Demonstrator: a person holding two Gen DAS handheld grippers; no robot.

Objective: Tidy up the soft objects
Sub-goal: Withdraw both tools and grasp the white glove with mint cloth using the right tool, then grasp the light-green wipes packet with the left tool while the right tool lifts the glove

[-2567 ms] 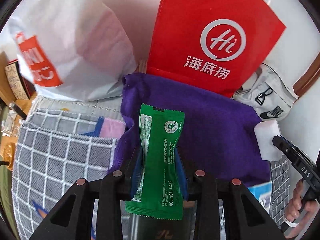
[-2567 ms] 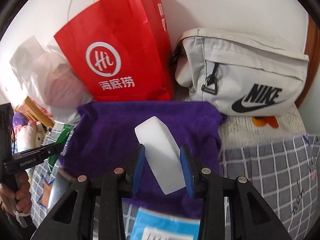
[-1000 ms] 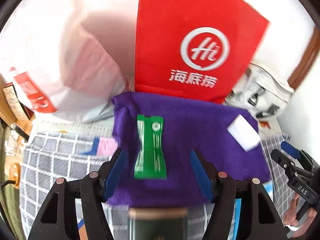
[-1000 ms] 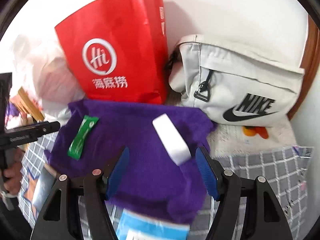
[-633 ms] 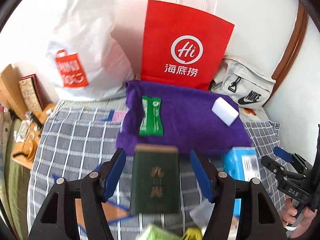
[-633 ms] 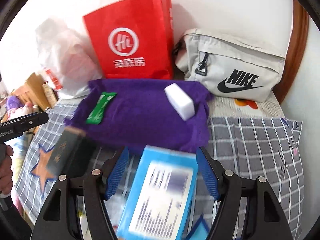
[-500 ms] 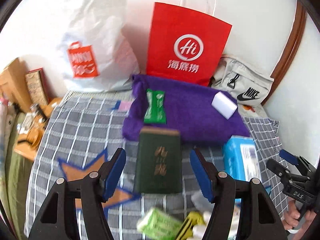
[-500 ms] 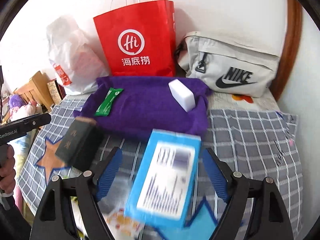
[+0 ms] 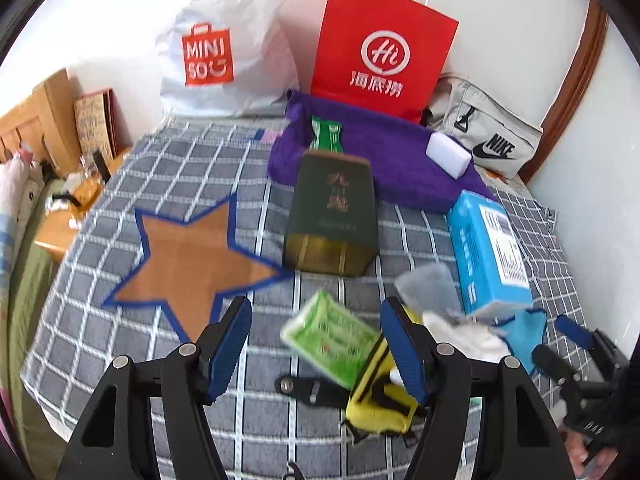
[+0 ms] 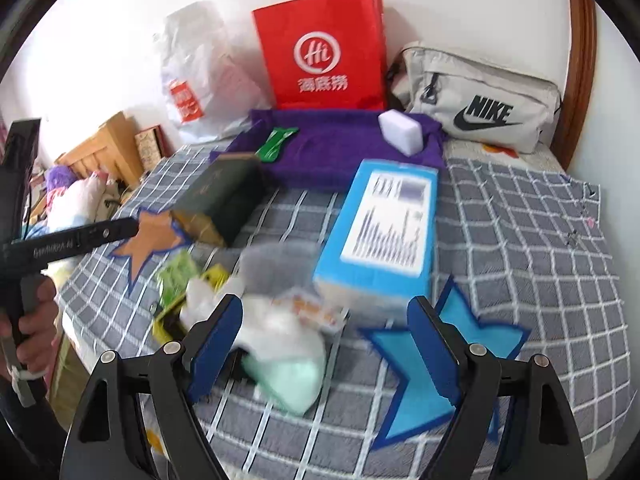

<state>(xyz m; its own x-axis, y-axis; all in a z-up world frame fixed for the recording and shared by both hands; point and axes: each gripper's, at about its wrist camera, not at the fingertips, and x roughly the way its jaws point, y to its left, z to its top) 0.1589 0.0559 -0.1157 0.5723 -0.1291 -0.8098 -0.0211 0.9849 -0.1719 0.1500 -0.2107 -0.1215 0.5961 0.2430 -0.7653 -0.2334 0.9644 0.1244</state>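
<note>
A purple towel (image 9: pixel 392 160) lies at the back of the bed, with a green sachet (image 9: pixel 326 136) and a white sponge (image 9: pixel 448 154) on it; all three also show in the right wrist view: towel (image 10: pixel 332 152), sachet (image 10: pixel 276 142), sponge (image 10: pixel 401 131). My left gripper (image 9: pixel 316 348) is open and empty, above a green packet (image 9: pixel 332 340) and a yellow pouch (image 9: pixel 380 400). My right gripper (image 10: pixel 324 344) is open and empty, above a pale green and white soft bundle (image 10: pixel 284 356).
A dark green box (image 9: pixel 332 216) and a blue box (image 9: pixel 488 248) lie on the checked bedspread (image 9: pixel 120 288). A red paper bag (image 9: pixel 380 52), a white Miniso bag (image 9: pixel 216 48) and a grey Nike bag (image 9: pixel 488 136) stand along the wall. A wooden nightstand (image 9: pixel 72 216) stands left.
Both grippers let go of the sachet and the sponge on the purple towel, opened, and pulled back toward the near end of the bed. Near items have come into view.
</note>
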